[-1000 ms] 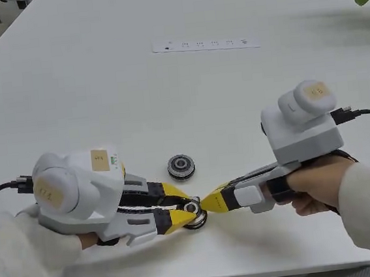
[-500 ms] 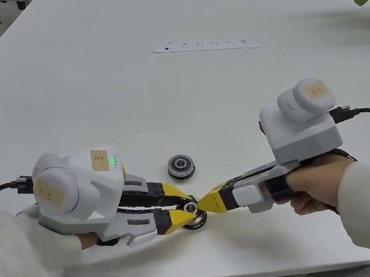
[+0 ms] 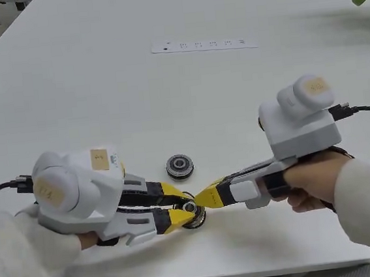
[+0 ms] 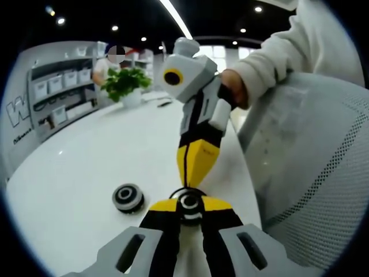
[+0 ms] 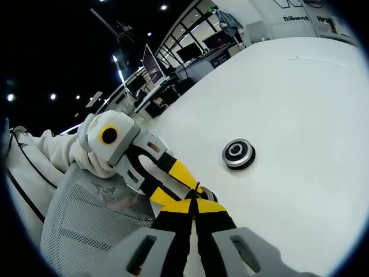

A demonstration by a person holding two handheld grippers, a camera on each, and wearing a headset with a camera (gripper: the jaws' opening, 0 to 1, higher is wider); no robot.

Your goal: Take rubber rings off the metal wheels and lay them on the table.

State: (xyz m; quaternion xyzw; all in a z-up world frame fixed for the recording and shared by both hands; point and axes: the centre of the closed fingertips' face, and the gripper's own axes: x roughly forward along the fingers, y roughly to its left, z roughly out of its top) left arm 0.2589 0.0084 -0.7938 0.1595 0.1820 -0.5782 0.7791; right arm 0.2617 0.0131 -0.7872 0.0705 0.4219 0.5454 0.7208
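peeling the first ring looks like the step in hand. left gripper [image 3: 181,212], lower left of the head view, has its yellow jaws closed down to the width of the wheel [image 4: 189,203] and clamps it from both sides, low over the table [image 3: 167,94] near the bottom edge; can't tell if the wheel touches the top. right gripper [image 3: 205,198] comes in from the right of frame, jaws all but closed, tips at the wheel's rim. in the left gripper view its tip sits on the thin dark rubber ring [image 4: 188,190] at the wheel's upper edge. it reads as a pinch on the ring, though the bite is too small to confirm.

to do it well: hold the left clamp firm without trapping the rubber, draw the right one away and a bit up so the ring stretches over the rim, then work it round rather than yank. risk: the pinch slips, or the wheel twists in the jaws.

spare wheel [image 3: 180,166] lies flat just above the tips in the head view, ring on.
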